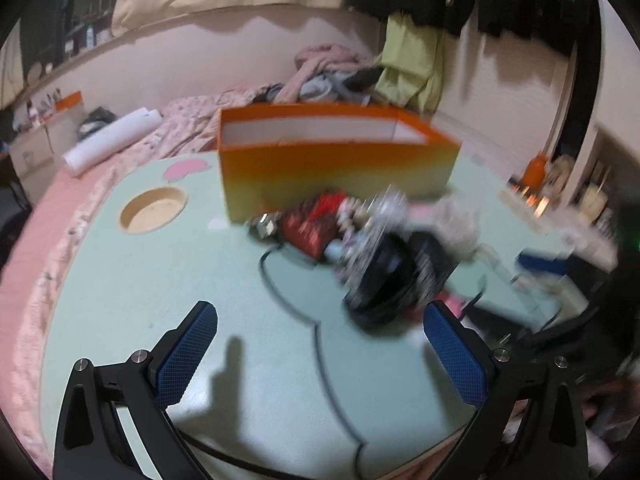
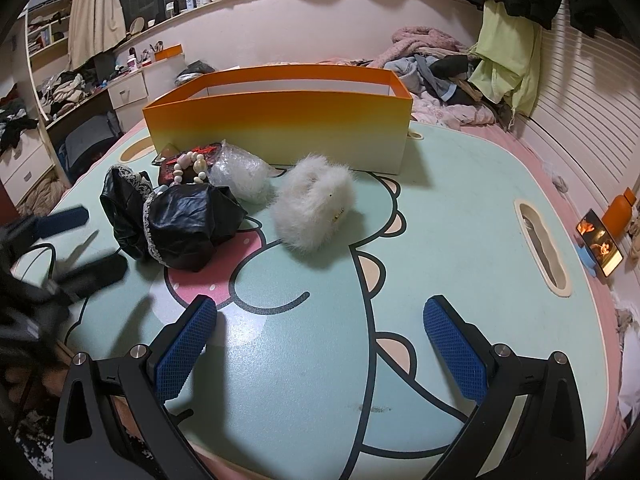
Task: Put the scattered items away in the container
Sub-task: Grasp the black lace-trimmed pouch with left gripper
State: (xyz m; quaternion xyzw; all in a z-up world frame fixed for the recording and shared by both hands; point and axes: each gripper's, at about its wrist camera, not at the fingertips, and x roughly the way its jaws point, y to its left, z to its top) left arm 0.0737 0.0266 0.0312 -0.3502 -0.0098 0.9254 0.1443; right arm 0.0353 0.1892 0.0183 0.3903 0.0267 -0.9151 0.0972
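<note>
An orange-to-cream open box [image 2: 280, 128] [image 1: 336, 172] stands at the far side of the mint cartoon table [image 2: 440, 240]. In front of it lies a cluster: a white furry pouch [image 2: 316, 204], a black lace-trimmed bundle [image 2: 188, 220] [image 1: 384, 280], a bubble-wrap packet [image 2: 240, 172], a bead string [image 2: 192, 168] and a red item [image 1: 316, 220]. My right gripper [image 2: 320, 332] is open and empty, short of the furry pouch. My left gripper [image 1: 320, 340] is open and empty, near the black bundle; it shows blurred at the left edge of the right wrist view [image 2: 60, 248].
Clothes [image 2: 440, 64] are heaped behind the box on pink bedding. A lit phone [image 2: 600, 244] and an orange bottle [image 2: 620, 212] sit off the table's right edge. A white roll [image 1: 112, 140] lies at the back left. The table has a round cutout [image 1: 154, 210] and a slot [image 2: 544, 248].
</note>
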